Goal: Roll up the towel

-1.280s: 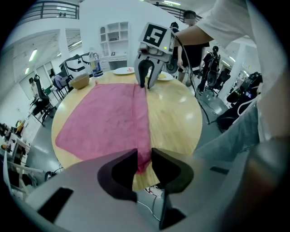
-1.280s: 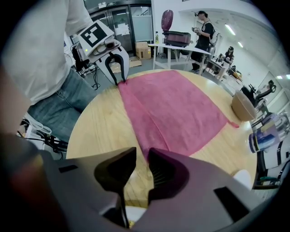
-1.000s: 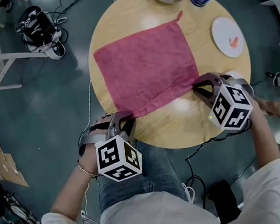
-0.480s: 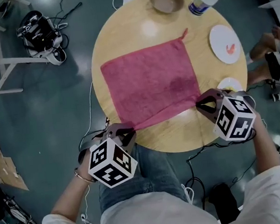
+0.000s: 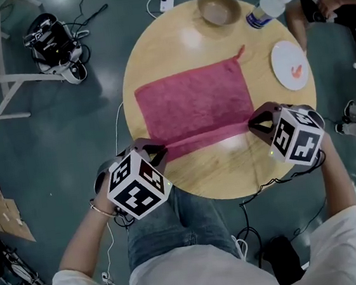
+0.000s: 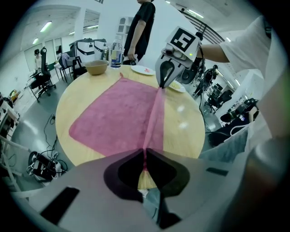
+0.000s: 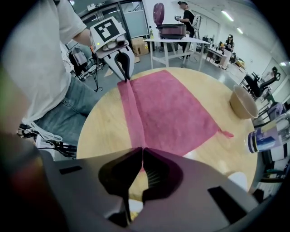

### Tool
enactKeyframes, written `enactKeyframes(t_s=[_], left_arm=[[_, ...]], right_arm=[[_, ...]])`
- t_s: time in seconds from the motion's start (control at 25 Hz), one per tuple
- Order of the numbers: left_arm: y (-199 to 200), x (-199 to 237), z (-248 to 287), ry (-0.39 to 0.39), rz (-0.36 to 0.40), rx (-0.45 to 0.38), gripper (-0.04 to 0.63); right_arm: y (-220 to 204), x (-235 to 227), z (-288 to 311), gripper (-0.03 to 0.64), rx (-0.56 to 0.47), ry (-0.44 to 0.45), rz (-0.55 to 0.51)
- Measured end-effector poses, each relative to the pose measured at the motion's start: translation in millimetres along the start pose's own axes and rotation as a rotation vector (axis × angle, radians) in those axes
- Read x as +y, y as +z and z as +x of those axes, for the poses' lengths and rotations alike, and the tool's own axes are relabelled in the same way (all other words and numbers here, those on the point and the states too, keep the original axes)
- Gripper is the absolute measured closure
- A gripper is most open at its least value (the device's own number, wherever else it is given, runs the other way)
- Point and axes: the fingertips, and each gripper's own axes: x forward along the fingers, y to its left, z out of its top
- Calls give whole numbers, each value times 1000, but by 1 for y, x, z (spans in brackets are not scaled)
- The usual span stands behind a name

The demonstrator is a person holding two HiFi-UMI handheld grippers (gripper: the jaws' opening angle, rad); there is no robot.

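The pink towel [image 5: 193, 105] is lying spread across the middle of the round wooden table [image 5: 232, 167], filling the centre of the head view. Its near edge is turned over into a narrow folded strip [image 5: 206, 137] running across the frame from lower left up to the right. A small loop at one far corner is pointing toward the upper right.

The left gripper [image 5: 156, 152] is clenching the strip's left end by the table's lower left rim, jaws pressing together on the cloth. The right gripper [image 5: 256, 123] is pinching the strip's other end, right of centre, jaws likewise closed on the fabric.

Beyond the towel, a tan bowl [image 5: 218, 7] is sitting at the top of the table. A plastic bottle [image 5: 268, 8] is sitting just to its right, and a white plate [image 5: 289, 65] is lying near the right rim. Cables and dark gear [image 5: 51, 41] are lying on the floor at upper left.
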Motion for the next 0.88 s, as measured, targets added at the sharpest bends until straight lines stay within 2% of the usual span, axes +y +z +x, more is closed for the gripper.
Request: enactKeyframes(t_s=[0.24, 0.48, 0.64, 0.88], left_arm=[[2, 9, 3, 28, 5, -7, 569], [4, 16, 5, 69, 33, -20, 565], [1, 17, -2, 58, 17, -38, 528], [-4, 22, -28, 93, -4, -63, 503]], right_arm=[[-1, -9, 9, 603, 14, -7, 17], [-3, -12, 13, 550, 13, -37, 38], [1, -14, 4, 502, -6, -75, 55], [-4, -14, -18, 499, -44, -147, 77]])
